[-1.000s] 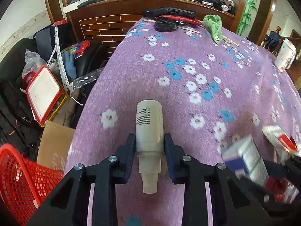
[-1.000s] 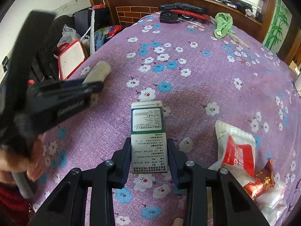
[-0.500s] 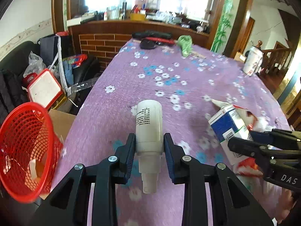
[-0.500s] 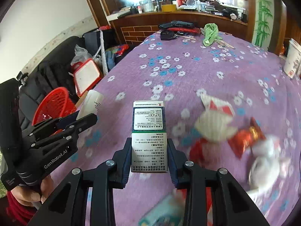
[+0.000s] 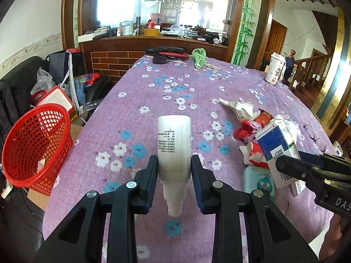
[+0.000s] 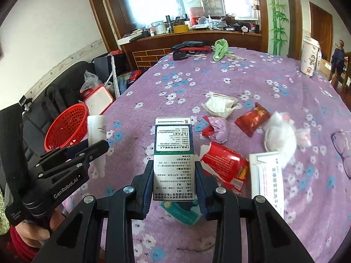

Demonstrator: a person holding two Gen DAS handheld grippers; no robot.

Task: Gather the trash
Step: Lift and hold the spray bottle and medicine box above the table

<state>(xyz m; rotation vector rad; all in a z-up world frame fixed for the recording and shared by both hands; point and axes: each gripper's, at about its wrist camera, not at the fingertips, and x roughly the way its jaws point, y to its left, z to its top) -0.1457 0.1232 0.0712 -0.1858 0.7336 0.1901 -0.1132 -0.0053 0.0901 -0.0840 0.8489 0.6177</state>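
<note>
My left gripper (image 5: pixel 174 171) is shut on a white plastic bottle (image 5: pixel 174 144), held cap toward the camera above the purple flowered tablecloth (image 5: pixel 175 87). My right gripper (image 6: pixel 174 176) is shut on a white and green medicine box (image 6: pixel 174 153); that box (image 5: pixel 277 144) also shows at the right of the left wrist view. A red mesh basket (image 5: pixel 33 144) stands off the table's left edge, below table height. Loose trash lies on the cloth: red wrappers (image 6: pixel 223 164), crumpled white paper (image 6: pixel 220 104), a white wad (image 6: pixel 279 135) and a teal packet (image 6: pixel 182 212).
A white leaflet box (image 6: pixel 267 179) lies right of the red wrappers. Glasses (image 6: pixel 343 153) rest near the right edge. A paper cup (image 5: pixel 274 68), a green cloth (image 5: pixel 198 57) and dark tools (image 5: pixel 166 50) sit at the table's far end. Bags and a sofa (image 5: pixel 15 83) crowd the floor at left.
Both grippers drew back and rose with their loads, so more of the table shows. The red basket came further into view at the left. The grips did not change.
</note>
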